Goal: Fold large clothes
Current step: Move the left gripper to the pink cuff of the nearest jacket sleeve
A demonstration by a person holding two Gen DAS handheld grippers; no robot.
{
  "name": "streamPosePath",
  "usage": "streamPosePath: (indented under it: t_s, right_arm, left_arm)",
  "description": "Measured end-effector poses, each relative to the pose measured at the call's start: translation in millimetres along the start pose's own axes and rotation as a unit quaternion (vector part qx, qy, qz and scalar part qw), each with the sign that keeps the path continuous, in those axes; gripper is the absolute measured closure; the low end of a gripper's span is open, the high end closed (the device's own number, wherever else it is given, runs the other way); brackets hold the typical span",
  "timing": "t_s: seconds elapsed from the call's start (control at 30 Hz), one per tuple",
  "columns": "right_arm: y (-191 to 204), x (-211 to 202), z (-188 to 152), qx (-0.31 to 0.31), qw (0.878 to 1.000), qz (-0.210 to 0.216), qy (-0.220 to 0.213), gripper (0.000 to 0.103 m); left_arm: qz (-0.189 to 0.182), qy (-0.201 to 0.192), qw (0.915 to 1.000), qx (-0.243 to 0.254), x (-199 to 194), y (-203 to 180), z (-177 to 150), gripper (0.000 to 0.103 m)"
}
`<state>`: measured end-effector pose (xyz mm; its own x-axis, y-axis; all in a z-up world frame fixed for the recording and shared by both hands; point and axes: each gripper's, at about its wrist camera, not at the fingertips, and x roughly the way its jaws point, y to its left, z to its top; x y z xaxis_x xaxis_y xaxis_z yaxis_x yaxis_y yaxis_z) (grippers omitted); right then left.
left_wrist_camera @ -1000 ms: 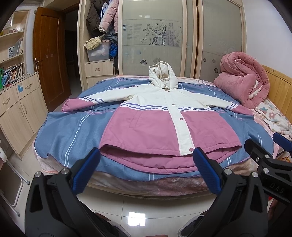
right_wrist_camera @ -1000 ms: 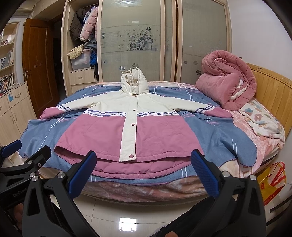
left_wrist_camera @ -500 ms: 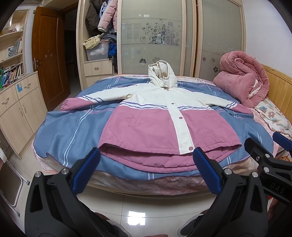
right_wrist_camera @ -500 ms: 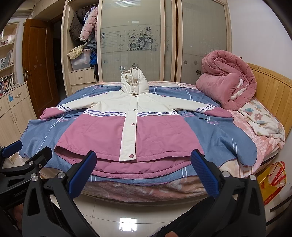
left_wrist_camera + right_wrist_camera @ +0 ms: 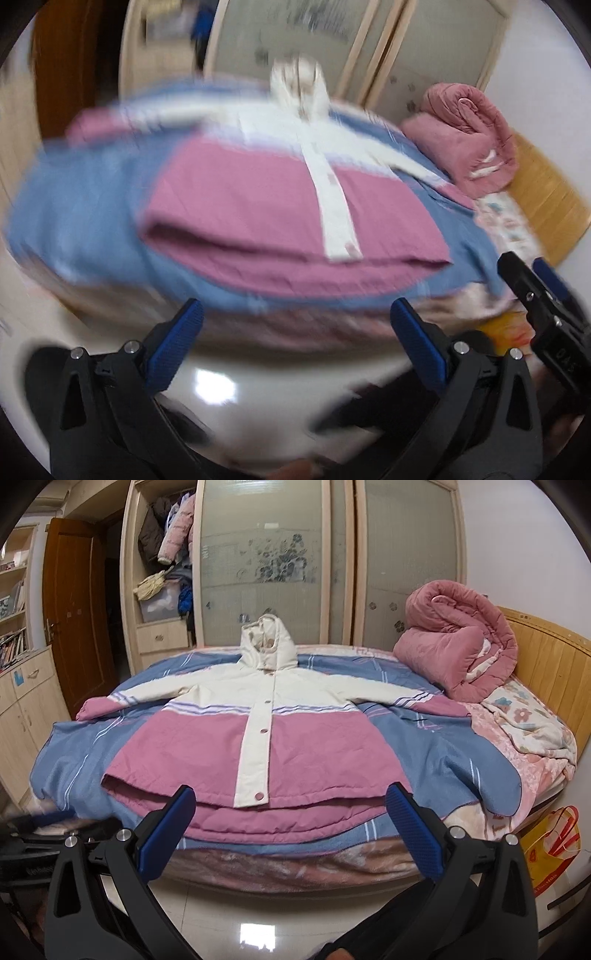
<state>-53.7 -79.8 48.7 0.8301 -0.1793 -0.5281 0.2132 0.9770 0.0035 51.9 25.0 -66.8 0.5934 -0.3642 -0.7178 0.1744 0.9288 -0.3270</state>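
Two grippers face a bed (image 5: 532,775) on which a pink-and-cream hooded coat (image 5: 258,746) lies flat, front up, sleeves spread over a blue striped sheet (image 5: 454,753). Compared with half a second earlier, the left-wrist view is now motion-blurred and tilted, with the coat larger in frame; the right-wrist view has barely changed. Left gripper (image 5: 295,343) and right gripper (image 5: 291,827) both stand with fingers spread wide, holding nothing, short of the coat's hem.
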Motion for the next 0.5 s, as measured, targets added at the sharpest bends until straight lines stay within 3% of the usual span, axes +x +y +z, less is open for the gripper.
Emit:
streamPosePath:
  t_s: [0.1, 0.17, 0.2, 0.27, 0.33, 0.4, 0.5]
  right_arm:
    - [-13.8, 22.5, -7.0, 0.029, 0.998, 0.023, 0.044, 0.001]
    - [-24.3, 36.0, -13.2, 0.059, 0.995, 0.044, 0.072, 0.001]
    - [-27.7, 34.2, -15.8, 0.064, 0.995, 0.043, 0.062, 0.001]
    - [-30.5, 14.8, -17.3, 0.061, 0.998, 0.022, 0.0, 0.001]
    - [-30.0, -9.6, -17.7, 0.048, 0.997, 0.014, -0.066, 0.001]
    - [-28.6, -40.7, -22.0, 0.037, 0.989, 0.037, -0.14, 0.001]
    - [-31.5, -75.6, -41.8, 0.056, 0.97, 0.073, -0.226, 0.001]
  left_arm:
    - [-0.057, 0.034, 0.9958, -0.063, 17.1, 25.6, -8.0, 0.002]
    - [-0.083, -0.013, 0.9912, -0.103, 7.0, 38.9, -18.7, 0.002]
    - [-0.094, -0.045, 0.9877, -0.116, -1.1, 40.7, -25.7, 0.002]
    - [-0.104, -0.105, 0.9803, -0.131, -18.7, 38.9, -42.2, 0.002]
    - [-0.107, -0.141, 0.9795, -0.096, -33.4, 22.4, -56.8, 0.002]
    - [-0.104, -0.164, 0.9795, -0.053, -45.1, 5.5, -68.5, 0.002]
    - [-0.151, -0.208, 0.9664, -0.009, -62.4, -9.3, -81.6, 0.002]
